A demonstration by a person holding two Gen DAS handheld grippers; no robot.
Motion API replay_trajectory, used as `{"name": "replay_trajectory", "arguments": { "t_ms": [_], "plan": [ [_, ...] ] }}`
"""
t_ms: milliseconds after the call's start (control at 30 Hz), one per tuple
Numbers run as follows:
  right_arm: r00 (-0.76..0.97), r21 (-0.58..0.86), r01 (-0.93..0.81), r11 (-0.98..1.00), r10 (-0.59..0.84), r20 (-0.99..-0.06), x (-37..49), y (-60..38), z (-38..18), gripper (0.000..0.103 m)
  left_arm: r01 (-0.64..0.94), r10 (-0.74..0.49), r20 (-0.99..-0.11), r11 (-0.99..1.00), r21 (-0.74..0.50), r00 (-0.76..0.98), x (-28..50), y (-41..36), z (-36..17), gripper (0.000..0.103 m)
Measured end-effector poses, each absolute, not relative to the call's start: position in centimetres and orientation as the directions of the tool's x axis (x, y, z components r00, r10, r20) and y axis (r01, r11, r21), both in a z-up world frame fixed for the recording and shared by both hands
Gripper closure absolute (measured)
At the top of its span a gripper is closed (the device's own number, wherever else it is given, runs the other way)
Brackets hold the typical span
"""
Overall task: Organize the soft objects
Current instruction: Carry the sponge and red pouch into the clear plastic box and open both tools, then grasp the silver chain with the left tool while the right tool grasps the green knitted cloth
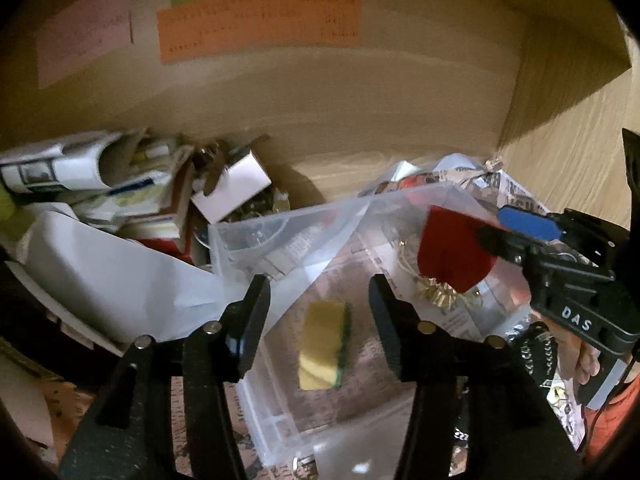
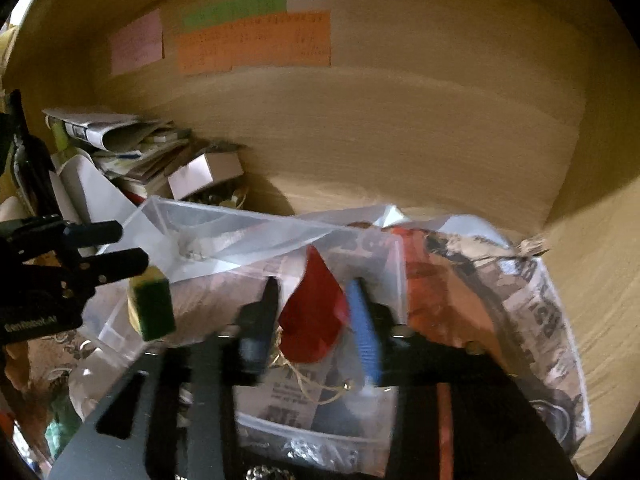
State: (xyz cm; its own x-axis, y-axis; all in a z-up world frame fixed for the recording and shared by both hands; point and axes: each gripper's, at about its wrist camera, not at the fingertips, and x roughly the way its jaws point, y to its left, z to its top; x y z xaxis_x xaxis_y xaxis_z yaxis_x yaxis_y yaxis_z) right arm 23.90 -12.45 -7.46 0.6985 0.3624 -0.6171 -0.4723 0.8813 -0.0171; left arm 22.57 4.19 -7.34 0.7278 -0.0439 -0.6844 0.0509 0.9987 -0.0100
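The right gripper is clenched on a red soft fabric piece, held above the clear plastic storage box. The left gripper is released, hovering over a yellow-and-green sponge, apparently inside the box, though blur leaves this uncertain. Step in hand: depositing the fabric. The next move calls for lowering, then release. White papers and small cartons crowd the box's left side.

dim warm light, light wooden back panel with pink, green and orange paper notes stuck on it
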Motion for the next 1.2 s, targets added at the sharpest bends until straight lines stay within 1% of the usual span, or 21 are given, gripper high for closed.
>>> {"name": "replay_trajectory", "arguments": {
  "t_ms": [33,67,100,200,267,300,367,400,433,567,667,867,1000,1100,1200],
  "plan": [
    [0.71,-0.026,-0.469,0.883,0.359,-0.605,23.5,-12.6,-7.1,0.057,0.05,-0.041,-0.67,0.999,-0.005,0.741,22.0,4.2,-6.8,0.047],
    [0.723,-0.034,-0.468,0.883,0.36,-0.59,23.0,-12.9,-6.6,0.056,0.047,-0.038,-0.659,0.999,-0.004,0.751,21.6,4.3,-6.4,0.044],
    [0.727,-0.035,-0.469,0.883,0.363,-0.583,22.8,-12.9,-6.3,0.055,0.046,-0.037,-0.648,0.999,-0.003,0.761,21.2,4.3,-6.0,0.042],
    [0.748,-0.039,-0.473,0.88,0.378,-0.546,21.3,-13.4,-5.1,0.041,0.047,-0.042,-0.611,0.999,-0.009,0.79,19.5,4.4,-4.6,0.037],
    [0.767,-0.046,-0.476,0.878,0.389,-0.509,19.8,-13.8,-4.2,0.03,0.047,-0.045,-0.585,0.999,-0.011,0.809,18.1,4.6,-3.8,0.031],
    [0.774,-0.05,-0.478,0.877,0.393,-0.496,19.2,-14.0,-3.9,0.028,0.046,-0.045,-0.576,0.999,-0.012,0.816,17.6,4.7,-3.6,0.029],
    [0.784,-0.06,-0.483,0.873,0.401,-0.474,17.9,-14.2,-3.4,0.023,0.047,-0.047,-0.554,0.999,-0.015,0.831,16.0,4.9,-3.1,0.021],
    [0.788,-0.065,-0.486,0.872,0.405,-0.464,17.3,-14.3,-3.2,0.02,0.047,-0.048,-0.543,0.999,-0.017,0.838,15.2,5.1,-3.0,0.019],
    [0.791,-0.068,-0.487,0.87,0.407,-0.457,16.8,-14.5,-3.1,0.02,0.046,-0.049,-0.536,0.999,-0.018,0.843,14.5,5.1,-3.0,0.017],
    [0.787,-0.059,-0.502,0.863,0.428,-0.443,14.7,-14.9,-3.2,0.018,0.038,-0.045,-0.531,0.999,-0.024,0.846,12.4,5.6,-3.3,0.013],
    [0.766,-0.022,-0.523,0.852,0.459,-0.449,13.5,-14.8,-3.9,0.018,0.031,-0.048,-0.553,0.999,-0.04,0.832,10.8,6.1,-4.2,0.013],
    [0.724,0.024,-0.562,0.827,0.506,-0.47,11.4,-13.2,-5.8,0.018,-0.008,-0.015,-0.609,0.999,-0.035,0.793,8.6,7.0,-6.8,0.013],
    [0.688,0.061,-0.594,0.802,0.546,-0.478,9.7,-11.6,-7.0,0.018,-0.03,0.001,-0.632,0.999,-0.036,0.775,6.9,7.8,-8.6,0.013],
    [0.656,0.098,-0.615,0.783,0.576,-0.487,8.7,-10.6,-8.1,0.019,-0.036,-0.007,-0.651,0.998,-0.052,0.759,6.2,8.3,-9.7,0.013],
    [0.613,0.132,-0.635,0.761,0.601,-0.513,8.1,-9.2,-9.6,0.021,-0.03,-0.031,-0.679,0.997,-0.078,0.734,6.2,8.6,-10.6,0.026]
  ]
}}
